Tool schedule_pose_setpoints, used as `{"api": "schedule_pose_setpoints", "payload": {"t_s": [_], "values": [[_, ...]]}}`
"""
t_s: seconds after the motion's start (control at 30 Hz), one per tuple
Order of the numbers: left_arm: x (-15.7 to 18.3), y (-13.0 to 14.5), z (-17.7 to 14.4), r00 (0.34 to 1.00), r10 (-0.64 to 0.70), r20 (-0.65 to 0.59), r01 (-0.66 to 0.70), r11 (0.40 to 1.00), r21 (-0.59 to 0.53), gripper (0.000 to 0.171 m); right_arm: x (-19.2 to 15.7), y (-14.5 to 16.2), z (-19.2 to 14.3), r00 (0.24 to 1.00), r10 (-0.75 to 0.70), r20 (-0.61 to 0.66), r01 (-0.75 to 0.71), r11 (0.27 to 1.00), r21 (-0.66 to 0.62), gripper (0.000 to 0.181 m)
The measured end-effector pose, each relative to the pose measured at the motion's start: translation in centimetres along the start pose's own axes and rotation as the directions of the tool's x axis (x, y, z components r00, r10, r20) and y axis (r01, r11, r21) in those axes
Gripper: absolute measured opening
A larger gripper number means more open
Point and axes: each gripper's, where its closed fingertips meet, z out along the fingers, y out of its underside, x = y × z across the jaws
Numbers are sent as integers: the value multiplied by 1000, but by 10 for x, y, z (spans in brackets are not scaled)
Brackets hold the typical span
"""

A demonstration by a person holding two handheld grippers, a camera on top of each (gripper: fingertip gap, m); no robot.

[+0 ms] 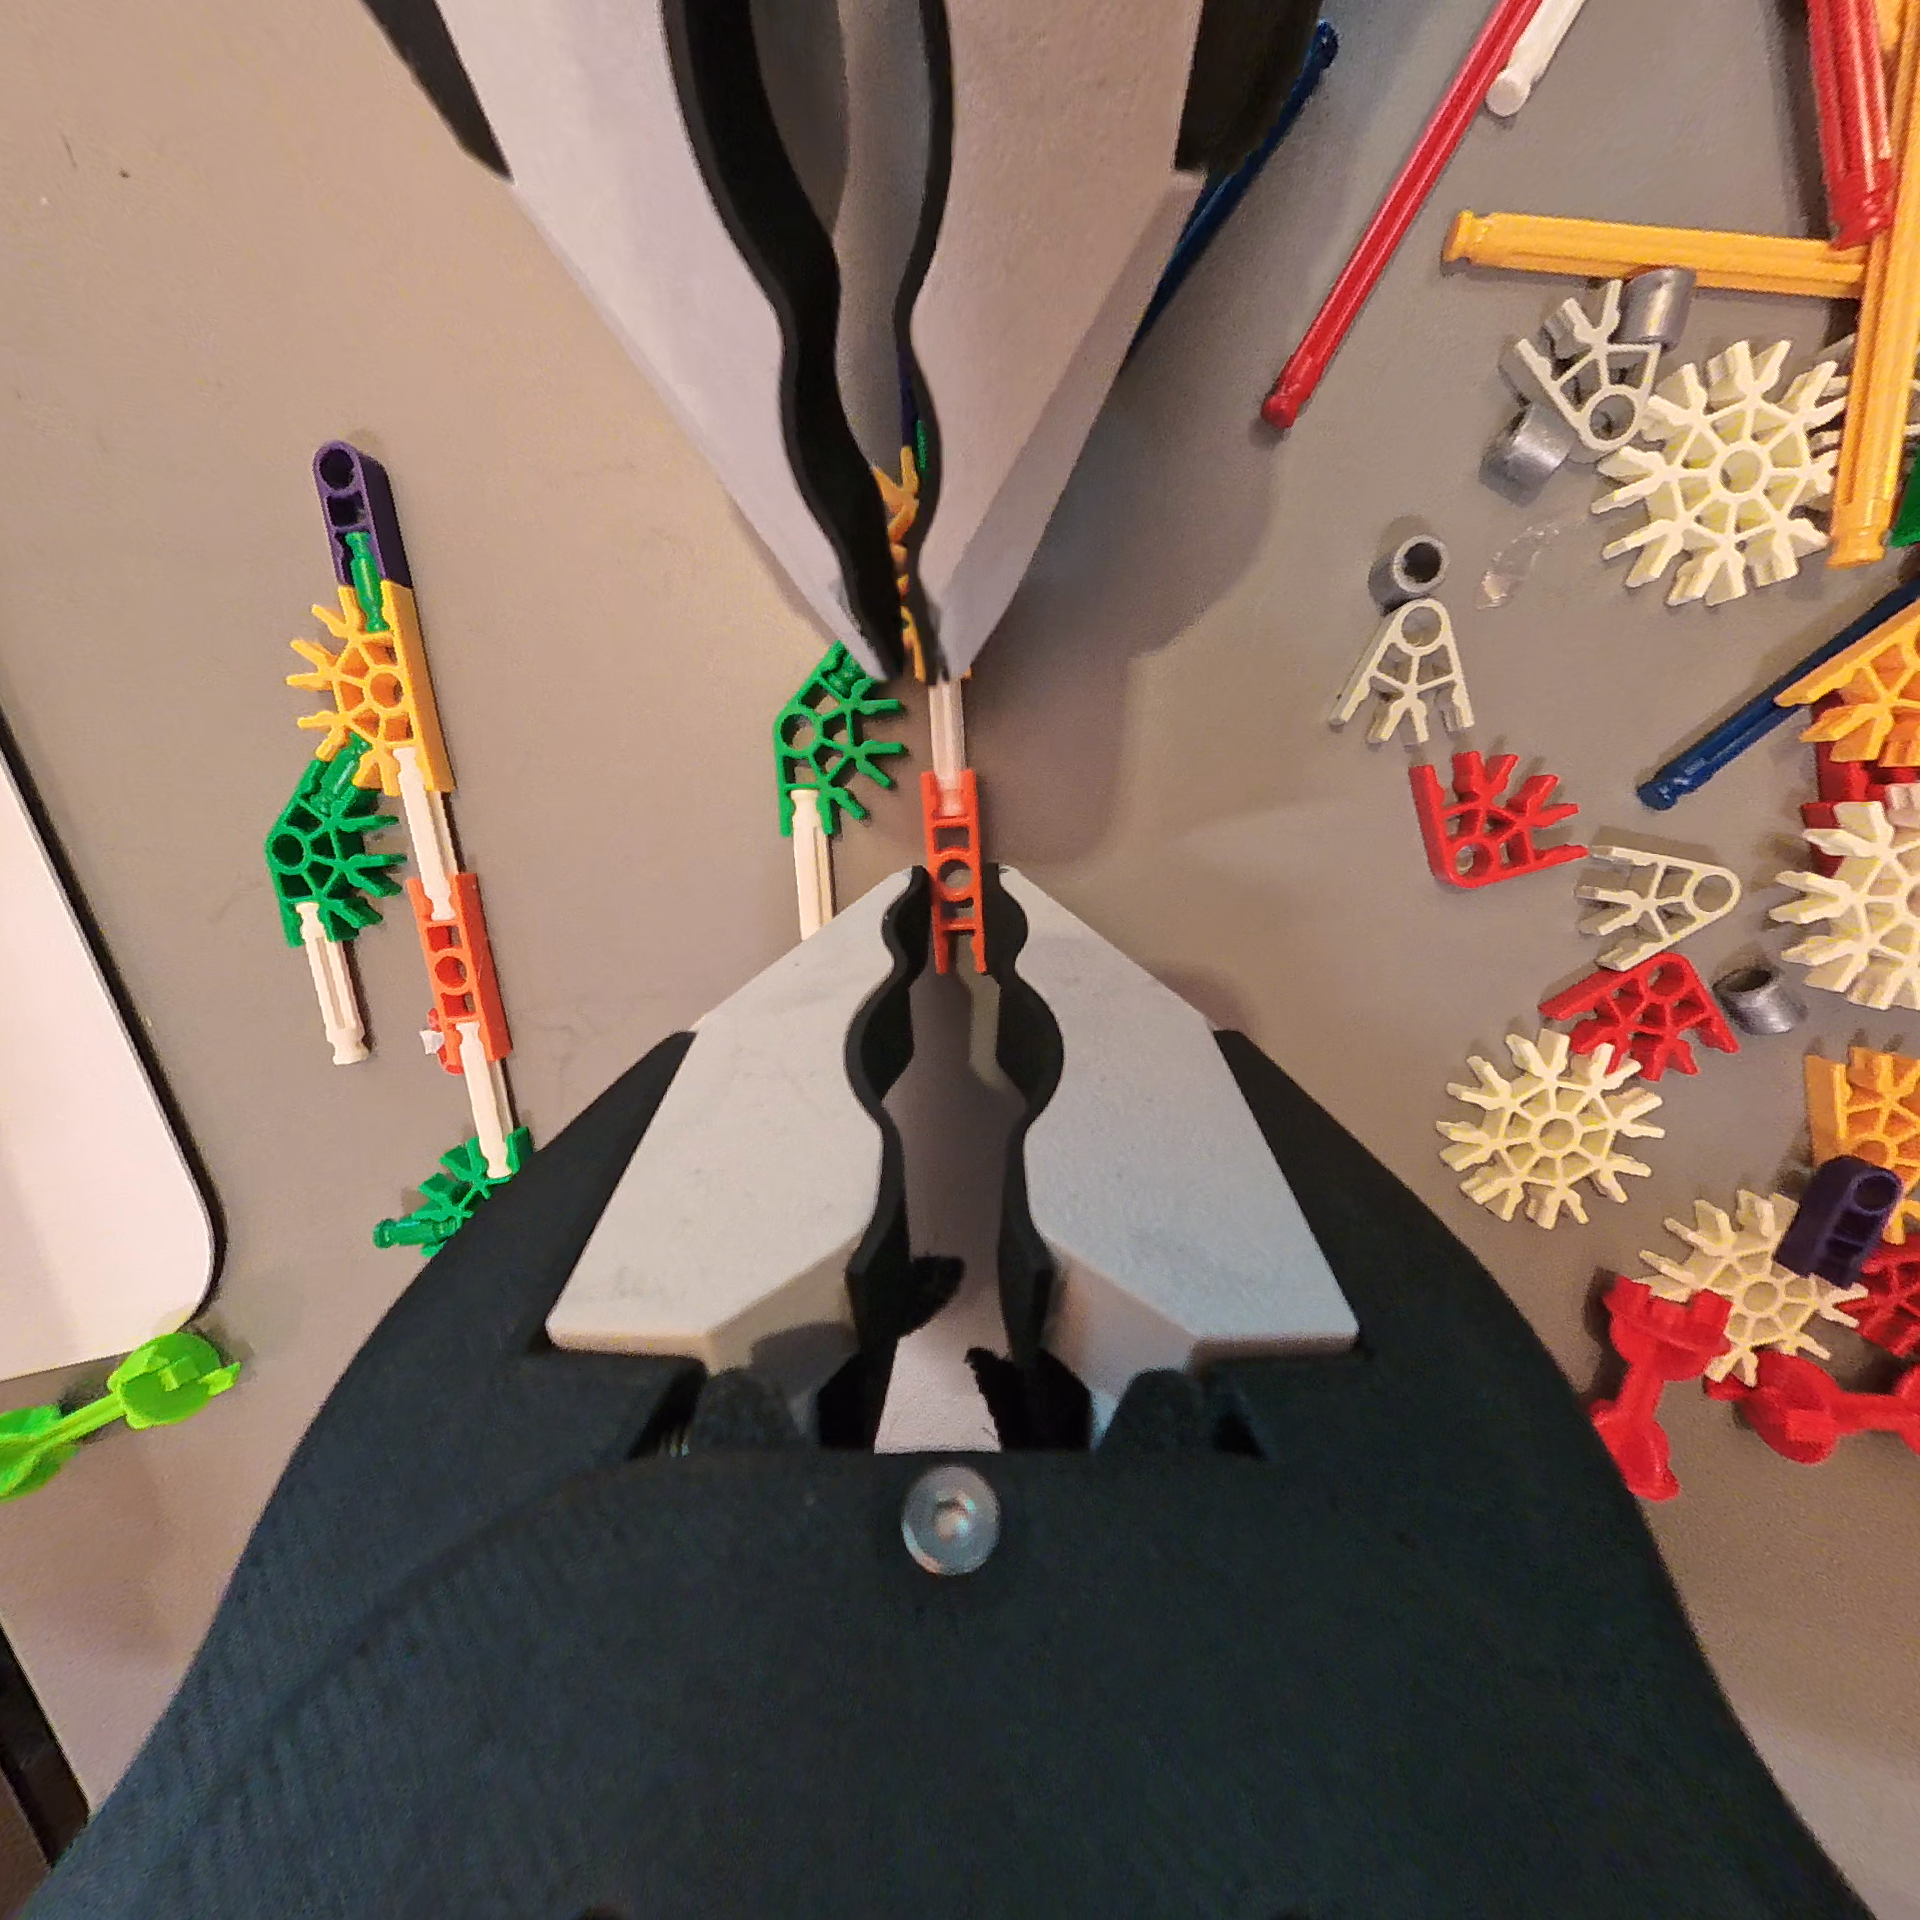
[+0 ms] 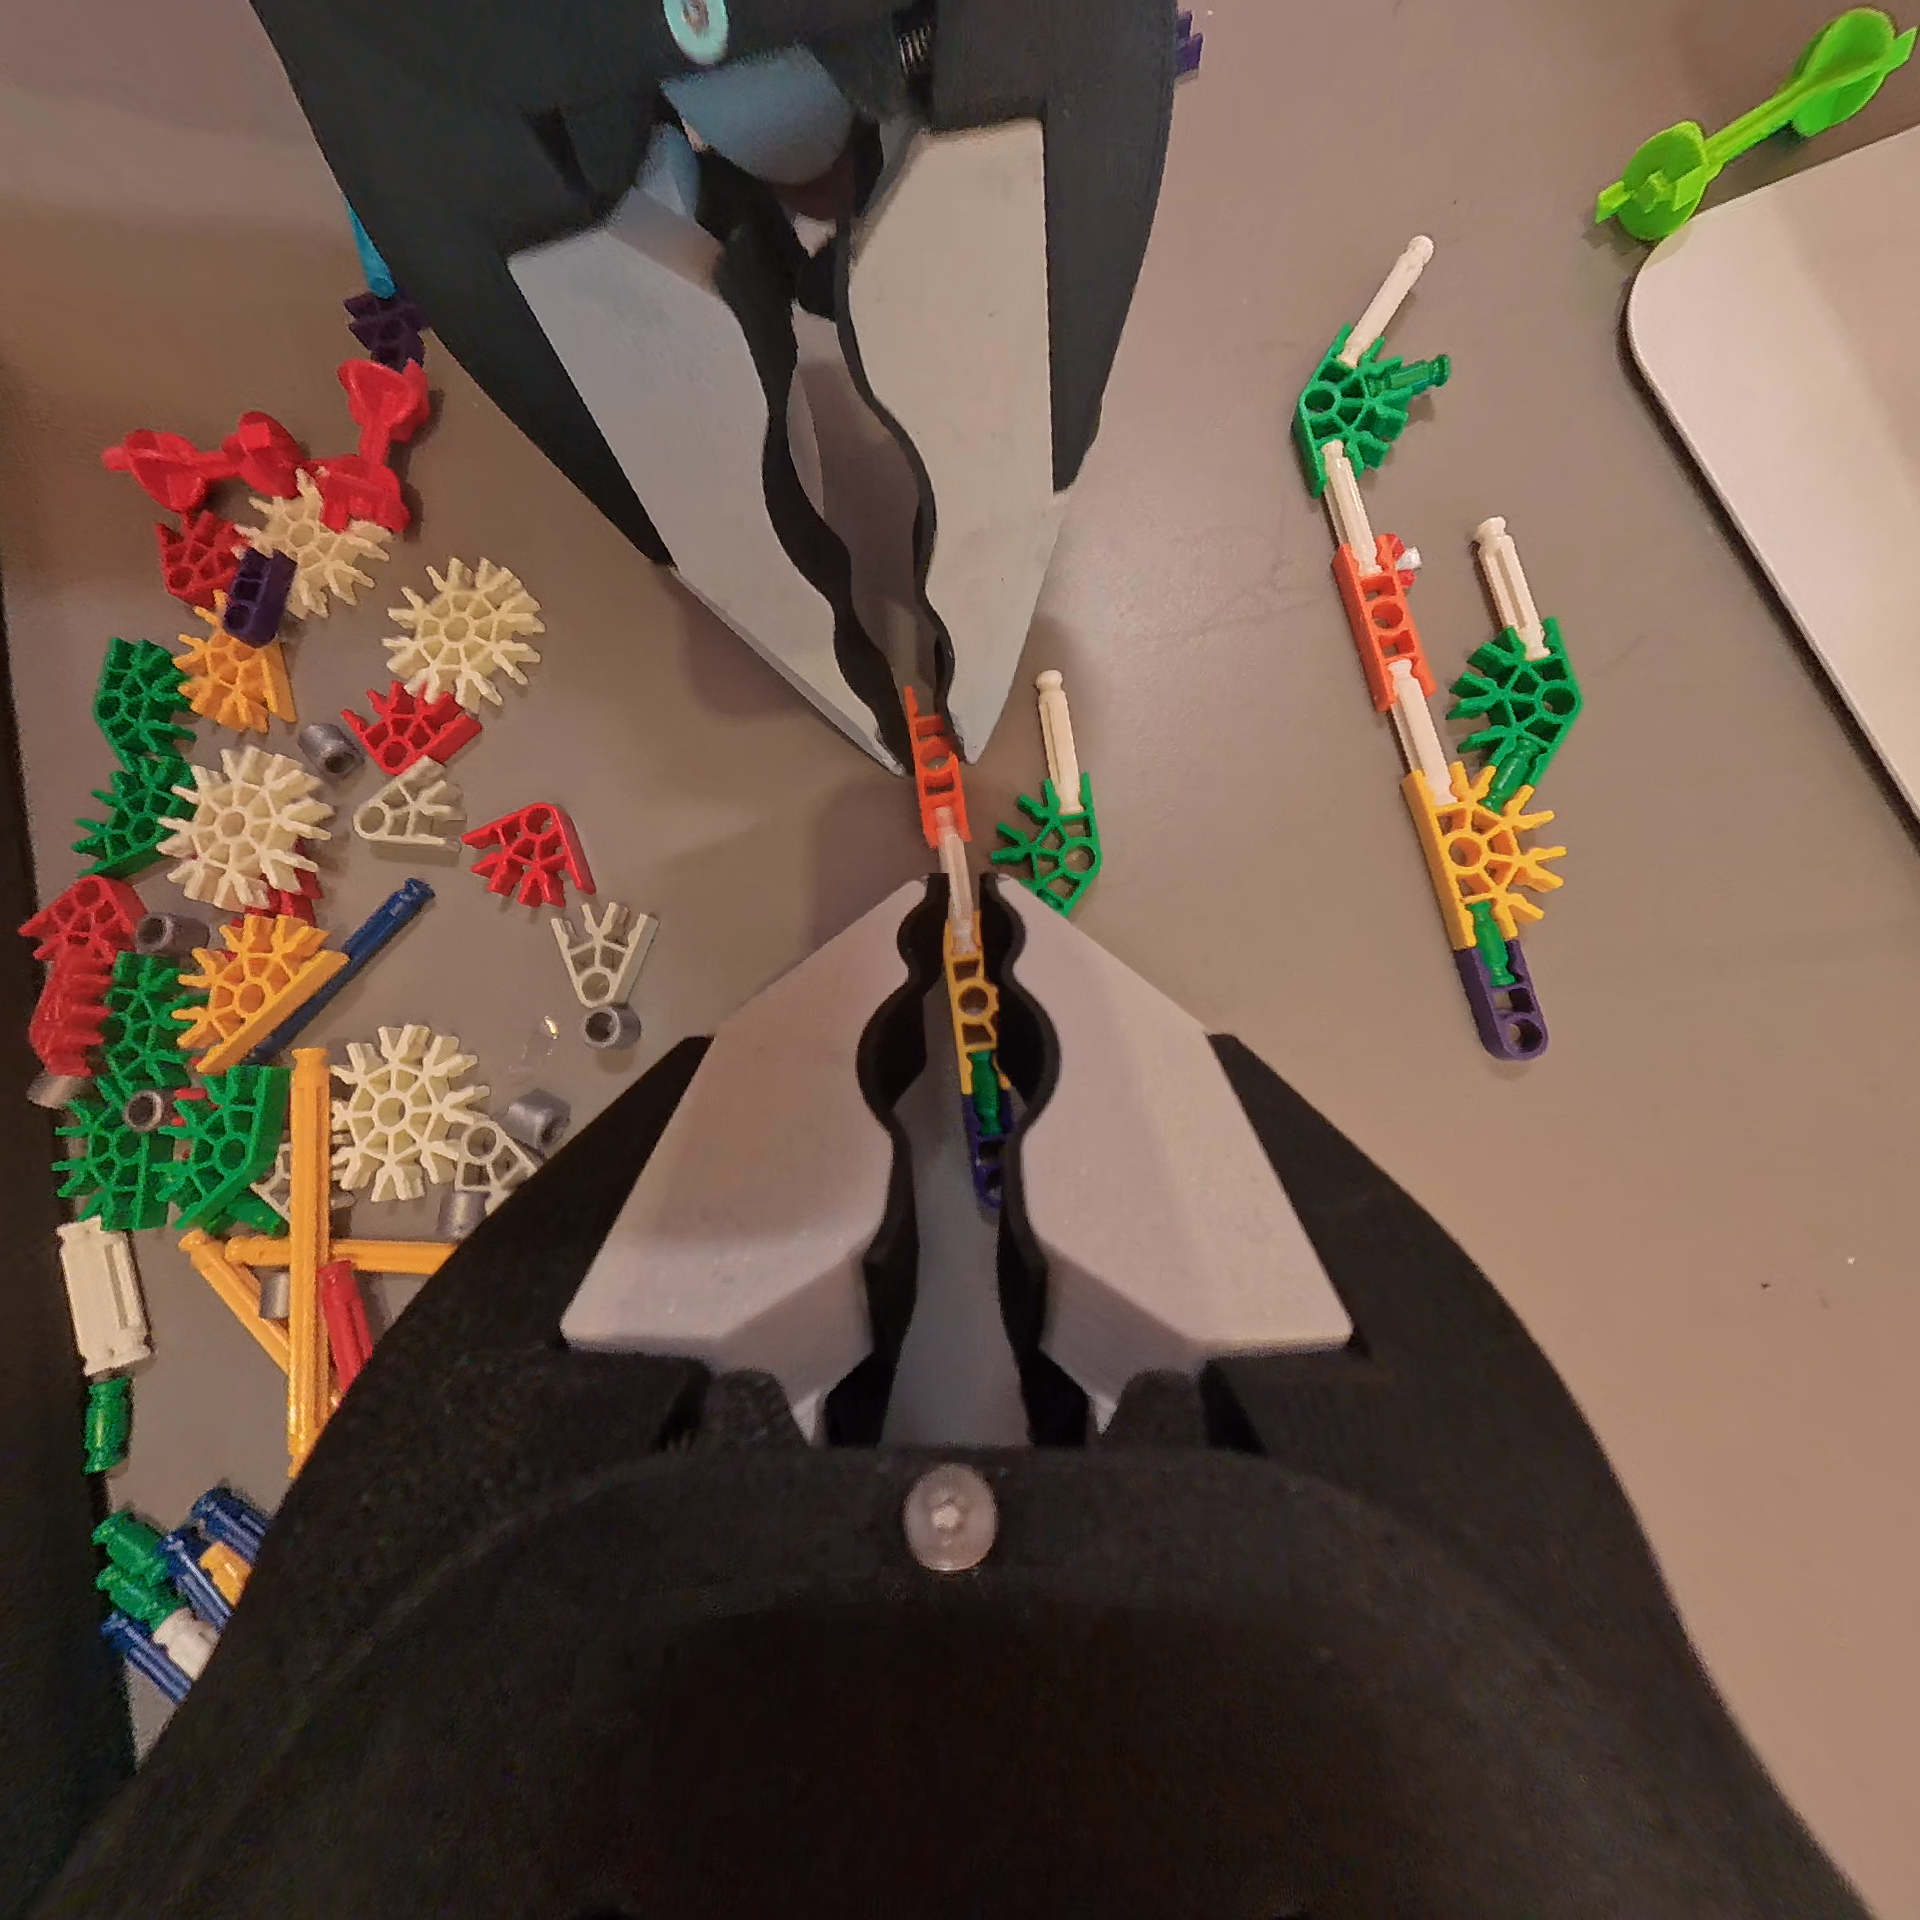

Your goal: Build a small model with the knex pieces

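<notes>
Your left gripper (image 1: 954, 883) jaws clamp the orange connector (image 1: 953, 871); your right gripper (image 2: 961, 883) jaws pinch the yellow-and-purple strip (image 2: 977, 1023), its far end hidden between them.

Tongs: two sets, the left tongs (image 1: 954, 883) and the right tongs (image 2: 961, 883), meeting tip to tip at frame centre.

Cream snowflake connectors (image 2: 464, 632): four in the loose pile at the left of the right wrist view.

Finished rod-and-connector assembly (image 2: 1439, 717): one, right of centre.

Loose green connector with white rod (image 2: 1055, 831): one, beside the tong tips.

Lime green part (image 2: 1756, 125): one, upper right corner.

Long red rod (image 1: 1392, 208): one, upper right of the left wrist view.
</notes>
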Motion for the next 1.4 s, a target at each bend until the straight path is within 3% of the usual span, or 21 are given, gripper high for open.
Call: {"api": "schedule_pose_setpoints", "payload": {"t_s": [0.1, 0.33, 0.7, 1.0, 1.17, 1.27, 1.4], "values": [[0, 0, 0, 1000, 0, 1, 0, 1000, -6, 7, -1, -9, 2, 1000, 17, 16, -18, 999, 38, 0], [-1, -2, 1, 1000, 19, 5, -19, 1000, -12, 7, -2, -6, 22, 1000, -2, 18, 3, 1000, -16, 0], [0, -2, 3, 1000, 22, 4, -22, 1000, 13, 7, 1, 0, 23, 998, 59, 8, -58, 998, -28, 0], [0, -3, 3, 1000, 7, 8, -7, 999, 53, 8, 3, 5, 25, 997, 77, -2, -76, 986, -149, 0], [-2, -6, 1, 996, 4, 94, -12, 996, 89, 8, 3, 5, 25, 998, 60, -5, -60, 986, -158, 0], [4, -17, -7, 988, 29, 153, -53, 986, 156, 0, 3, 5, 25, 999, 52, -10, -53, 986, -157, 0], [5, -12, -3, 982, 14, 186, -41, 988, 147, 0, 4, 5, 25, 999, 33, 0, -32, 985, -168, 0]]}}
